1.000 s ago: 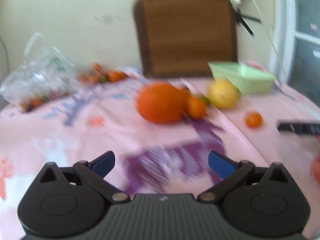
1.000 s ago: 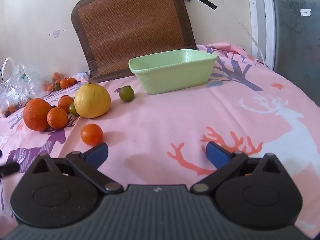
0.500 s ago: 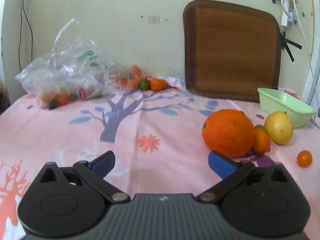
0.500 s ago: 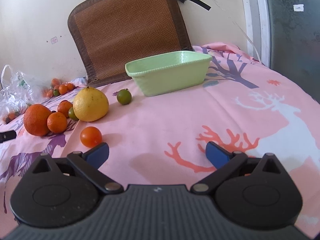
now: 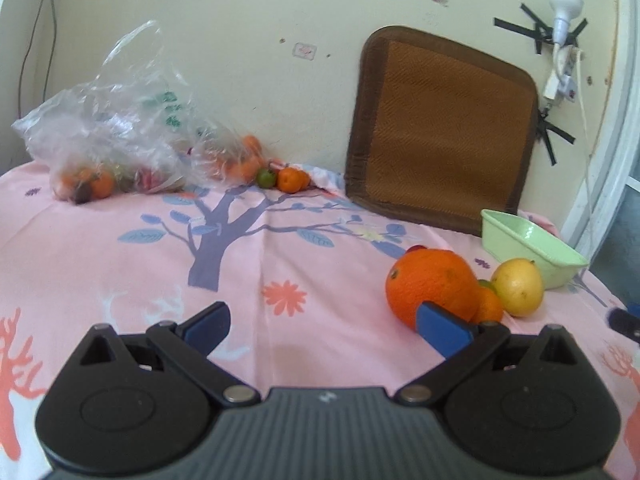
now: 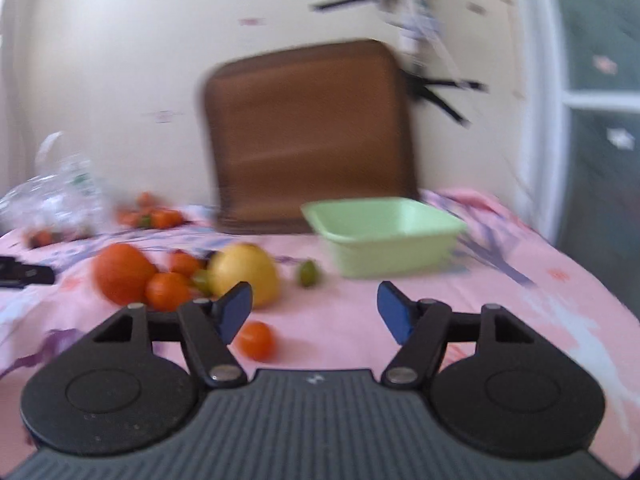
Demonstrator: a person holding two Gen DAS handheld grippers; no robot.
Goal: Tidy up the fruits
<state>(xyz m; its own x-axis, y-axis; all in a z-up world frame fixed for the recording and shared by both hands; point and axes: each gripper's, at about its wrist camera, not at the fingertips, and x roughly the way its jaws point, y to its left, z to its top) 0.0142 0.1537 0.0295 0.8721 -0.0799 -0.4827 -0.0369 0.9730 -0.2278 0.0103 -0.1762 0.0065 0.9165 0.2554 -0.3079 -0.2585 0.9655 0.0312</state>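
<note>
A large orange (image 5: 434, 288), a small orange (image 5: 489, 306) and a yellow lemon (image 5: 518, 286) lie together on the pink cloth, near a light green dish (image 5: 528, 246). My left gripper (image 5: 322, 326) is open and empty, low over the cloth to the left of the large orange. In the blurred right wrist view, my right gripper (image 6: 316, 314) is open and empty above the cloth, with a small red tomato (image 6: 257, 340) just below its left finger. The lemon (image 6: 244, 274), oranges (image 6: 124, 274), a green fruit (image 6: 309, 273) and the dish (image 6: 384, 236) lie beyond.
A clear plastic bag (image 5: 108, 136) with fruit lies at the back left, with loose small oranges and a green fruit (image 5: 280, 178) beside it. A brown woven mat (image 5: 440, 132) leans on the wall. A window frame (image 6: 540, 120) bounds the right side.
The right gripper has turned left and moved, its view now blurred; its fingers stand closer together than before. The left gripper has turned further left, so the fruit pile sits further right.
</note>
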